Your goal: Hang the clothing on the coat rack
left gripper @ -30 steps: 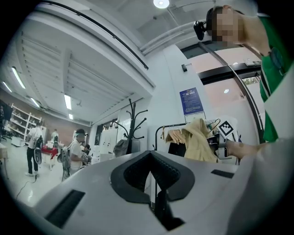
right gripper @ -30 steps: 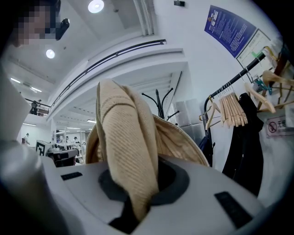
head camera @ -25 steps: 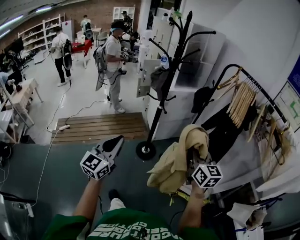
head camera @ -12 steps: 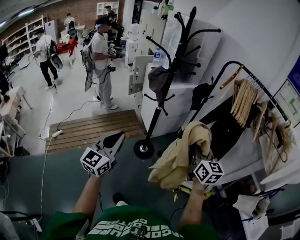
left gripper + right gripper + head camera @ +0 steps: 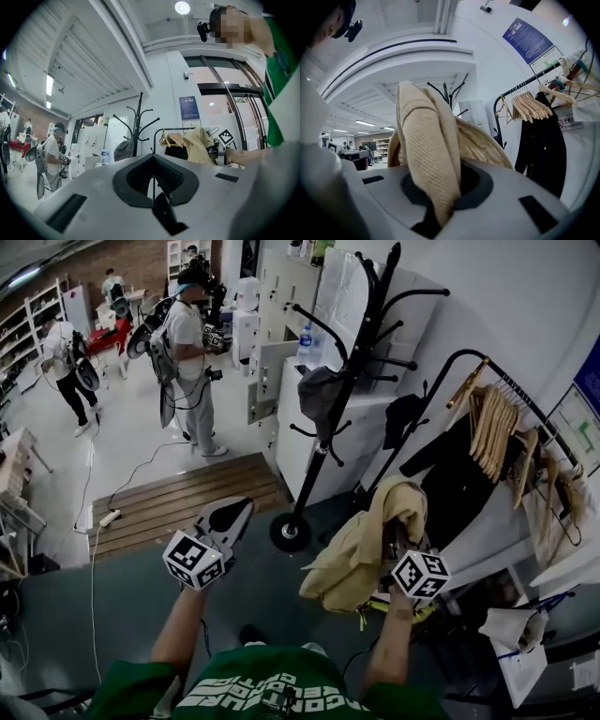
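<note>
A beige garment [image 5: 361, 549] hangs bunched from my right gripper [image 5: 397, 542], which is shut on a fold of it; in the right gripper view the ribbed cloth [image 5: 426, 140] rises out of the closed jaws of the right gripper [image 5: 440, 190]. The black coat rack [image 5: 342, 399] stands just ahead, its round base [image 5: 291, 532] on the floor and a grey item [image 5: 322, 390] hanging on a lower hook. My left gripper [image 5: 232, 514] is held left of the base, shut and empty. In the left gripper view the left gripper [image 5: 153, 174] points toward the coat rack [image 5: 137, 124].
A black clothes rail [image 5: 497, 390] with wooden hangers [image 5: 492, 423] and a black garment [image 5: 450, 479] stands at the right. White cabinets [image 5: 281, 324] are behind the rack, with a wooden platform [image 5: 187, 502] to their left. People with equipment [image 5: 187, 352] stand far back.
Both grippers have moved a little forward toward the coat rack, and the beige garment has gone along in the right one. The view has swung slightly, and the people at the back now appear further left.
</note>
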`<state>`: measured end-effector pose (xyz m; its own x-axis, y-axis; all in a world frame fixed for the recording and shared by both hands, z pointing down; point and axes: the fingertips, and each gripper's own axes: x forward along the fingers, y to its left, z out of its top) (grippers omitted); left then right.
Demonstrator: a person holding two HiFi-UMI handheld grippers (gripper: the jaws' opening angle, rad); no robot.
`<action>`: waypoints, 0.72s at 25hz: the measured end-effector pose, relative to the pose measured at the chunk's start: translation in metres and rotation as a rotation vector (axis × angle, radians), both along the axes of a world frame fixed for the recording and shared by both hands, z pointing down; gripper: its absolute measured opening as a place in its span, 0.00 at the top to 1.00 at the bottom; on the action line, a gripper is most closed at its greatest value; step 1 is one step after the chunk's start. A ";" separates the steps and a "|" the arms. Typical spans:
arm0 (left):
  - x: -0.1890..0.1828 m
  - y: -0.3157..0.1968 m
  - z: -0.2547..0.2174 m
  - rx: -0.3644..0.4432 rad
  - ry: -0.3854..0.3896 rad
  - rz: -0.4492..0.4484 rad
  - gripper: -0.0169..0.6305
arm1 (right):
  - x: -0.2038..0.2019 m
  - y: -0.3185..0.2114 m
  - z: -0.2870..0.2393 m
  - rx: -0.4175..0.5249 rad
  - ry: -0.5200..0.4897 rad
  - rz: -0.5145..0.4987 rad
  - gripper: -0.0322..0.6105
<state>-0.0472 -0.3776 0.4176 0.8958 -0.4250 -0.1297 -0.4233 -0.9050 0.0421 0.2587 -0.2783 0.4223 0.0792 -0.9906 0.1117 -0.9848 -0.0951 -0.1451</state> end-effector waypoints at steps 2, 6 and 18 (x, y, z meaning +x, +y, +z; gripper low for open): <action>-0.003 -0.006 0.000 0.001 0.000 0.014 0.97 | -0.002 -0.006 0.005 -0.004 -0.004 0.011 0.88; -0.008 -0.014 0.002 0.002 0.000 0.037 0.97 | -0.006 -0.015 0.013 -0.008 -0.018 0.034 0.88; -0.012 -0.042 0.015 -0.016 0.002 0.027 0.97 | -0.003 -0.054 0.052 -0.068 -0.014 0.034 0.88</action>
<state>-0.0596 -0.4197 0.4330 0.9068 -0.4026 -0.1249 -0.3985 -0.9154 0.0578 0.2556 -0.3325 0.4743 0.1110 -0.9773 0.1802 -0.9788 -0.1389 -0.1505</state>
